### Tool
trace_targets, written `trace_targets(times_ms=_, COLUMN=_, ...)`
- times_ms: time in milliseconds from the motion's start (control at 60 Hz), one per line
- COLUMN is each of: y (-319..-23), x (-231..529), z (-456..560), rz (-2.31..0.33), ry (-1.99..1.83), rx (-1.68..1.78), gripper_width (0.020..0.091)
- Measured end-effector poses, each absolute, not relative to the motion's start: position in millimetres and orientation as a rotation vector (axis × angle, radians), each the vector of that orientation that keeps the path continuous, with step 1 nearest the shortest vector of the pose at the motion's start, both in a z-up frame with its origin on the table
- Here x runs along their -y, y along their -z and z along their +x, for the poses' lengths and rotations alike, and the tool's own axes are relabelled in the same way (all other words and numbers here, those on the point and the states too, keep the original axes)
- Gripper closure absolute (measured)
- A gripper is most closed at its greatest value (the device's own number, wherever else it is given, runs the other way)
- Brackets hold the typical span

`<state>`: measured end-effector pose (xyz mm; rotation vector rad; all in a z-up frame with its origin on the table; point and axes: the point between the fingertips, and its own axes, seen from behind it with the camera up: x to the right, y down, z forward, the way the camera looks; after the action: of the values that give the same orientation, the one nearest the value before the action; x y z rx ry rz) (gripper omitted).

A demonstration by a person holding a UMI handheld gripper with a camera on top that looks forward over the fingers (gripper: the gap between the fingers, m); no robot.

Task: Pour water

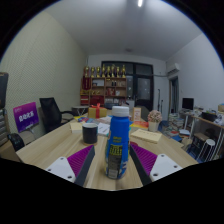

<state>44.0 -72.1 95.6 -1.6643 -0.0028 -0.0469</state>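
Observation:
A blue bottle (118,142) with a white cap and a yellow-green label stands upright on the wooden table (60,145). It is between the fingers of my gripper (113,152). The purple pads (80,160) flank it with a visible gap on each side, so the gripper is open. A black cup (90,132) stands on the table to the left of the bottle and a little farther off, beyond the left finger.
A purple sign (26,116) and a dark chair (50,112) are at the left. Small items and a box (150,122) lie at the table's far end. A shelf with bottles (105,75) lines the back wall. Desks with a monitor (187,103) stand at the right.

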Motion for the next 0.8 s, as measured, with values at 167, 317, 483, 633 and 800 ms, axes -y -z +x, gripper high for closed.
trace_targets(times_ms=167, y=-86.5, x=20.8, z=63.6, rz=-1.649, ry=0.079, rx=-0.042, gripper_width=0.0313)
trace_targets(times_ms=317, y=-79.9, x=-1.3, z=72.4, rz=-1.629, ry=0.046, rx=-0.090, gripper_width=0.0565)
trace_targets(times_ms=483, y=-78.4, x=-9.9, z=72.2, rz=-1.609, ry=0.041, rx=-0.106, gripper_width=0.0607)
trace_targets(times_ms=633, y=-86.2, x=-19.4, z=78.1, rz=-1.632, ry=0.067, rx=-0.069, gripper_width=0.0650)
trace_targets(times_ms=800, y=-163.8, x=-61.6, z=113.6, rz=-1.543, ry=0.525, rx=0.282, gripper_width=0.0651)
